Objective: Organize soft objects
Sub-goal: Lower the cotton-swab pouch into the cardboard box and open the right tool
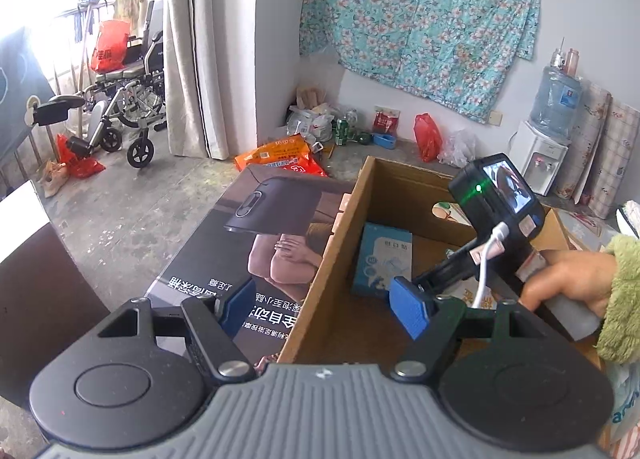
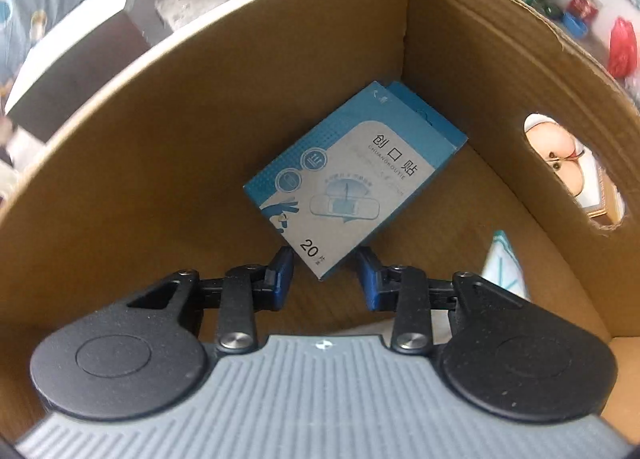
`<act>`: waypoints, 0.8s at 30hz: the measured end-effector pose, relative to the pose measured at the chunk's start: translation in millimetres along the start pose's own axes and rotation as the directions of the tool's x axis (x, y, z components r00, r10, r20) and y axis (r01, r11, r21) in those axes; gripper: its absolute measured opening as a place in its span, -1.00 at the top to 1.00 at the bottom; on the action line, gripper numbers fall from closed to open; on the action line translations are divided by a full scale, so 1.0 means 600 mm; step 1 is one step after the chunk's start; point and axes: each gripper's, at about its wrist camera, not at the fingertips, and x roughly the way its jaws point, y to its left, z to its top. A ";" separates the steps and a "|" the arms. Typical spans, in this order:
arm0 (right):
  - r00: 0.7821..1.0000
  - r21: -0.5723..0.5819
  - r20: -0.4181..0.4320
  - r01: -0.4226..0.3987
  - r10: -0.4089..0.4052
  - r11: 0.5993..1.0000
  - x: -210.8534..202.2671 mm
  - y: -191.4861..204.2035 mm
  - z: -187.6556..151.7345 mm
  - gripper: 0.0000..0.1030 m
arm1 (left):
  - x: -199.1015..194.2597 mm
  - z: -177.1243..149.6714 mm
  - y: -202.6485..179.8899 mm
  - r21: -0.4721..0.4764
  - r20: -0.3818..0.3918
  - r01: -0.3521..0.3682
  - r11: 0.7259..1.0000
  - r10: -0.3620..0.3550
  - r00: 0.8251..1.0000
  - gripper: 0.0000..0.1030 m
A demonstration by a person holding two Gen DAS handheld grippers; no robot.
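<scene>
A blue and white bandage box [image 2: 352,175] lies in the corner of an open cardboard box [image 2: 140,147]. My right gripper [image 2: 326,279] is inside the cardboard box, open, its blue pads [image 2: 282,279] either side of the bandage box's near corner without gripping it. In the left wrist view the bandage box [image 1: 384,259] lies on the carton floor, and the right gripper's body [image 1: 496,199] reaches down into the carton [image 1: 332,259]. My left gripper [image 1: 324,309] is open and empty, hovering above the carton's left wall.
A large printed foot-bath carton [image 1: 248,243] lies flat left of the cardboard box. Another packet [image 2: 504,263] lies at the box's right side. A wheelchair [image 1: 124,99], bags, cans and a water dispenser [image 1: 540,147] stand along the walls.
</scene>
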 end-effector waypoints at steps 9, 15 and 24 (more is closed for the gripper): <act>0.999 0.038 0.045 -0.012 0.011 0.999 -0.034 0.009 -0.021 0.30 | 0.005 -0.011 0.012 -0.015 -0.003 0.027 1.000 -0.027 1.000 -0.46; 0.999 -0.125 -0.021 -0.041 0.038 0.991 -0.111 0.011 -0.069 -0.09 | -0.006 -0.017 0.018 -0.024 0.019 0.045 0.999 -0.045 0.999 -0.52; 0.960 -0.279 -0.174 0.165 -0.219 0.946 -0.043 -0.005 -0.104 -0.26 | -0.021 -0.021 0.027 -0.040 0.043 0.067 0.997 -0.065 0.997 -0.52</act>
